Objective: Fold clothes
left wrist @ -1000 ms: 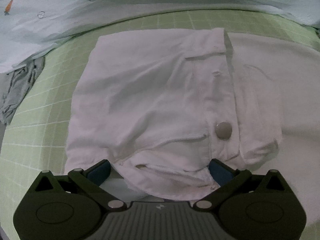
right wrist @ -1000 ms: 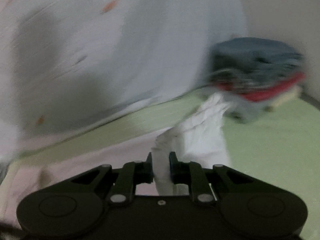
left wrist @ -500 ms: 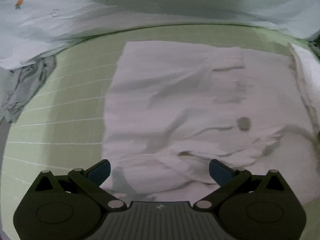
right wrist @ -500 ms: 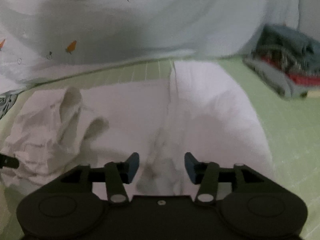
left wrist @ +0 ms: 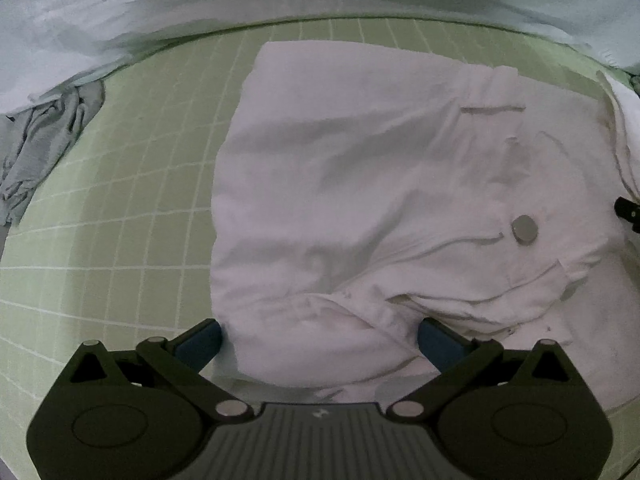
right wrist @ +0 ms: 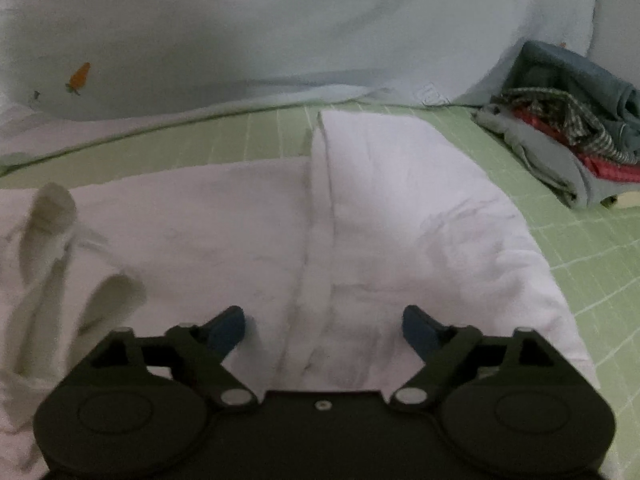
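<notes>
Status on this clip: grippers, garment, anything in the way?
Left gripper open, right gripper open, neither holding. White trousers spread flat on green checked mat, unfolded. Grey cloth and folded pile lie clear of them.

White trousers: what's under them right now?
The white trousers lie on the green gridded sheet, which shows around their edges. Whatever sits beneath the fabric itself is covered and cannot be seen.

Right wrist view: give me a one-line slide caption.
Open right hand-held gripper over white garment on green grid mat, folded pile at far right.
</notes>
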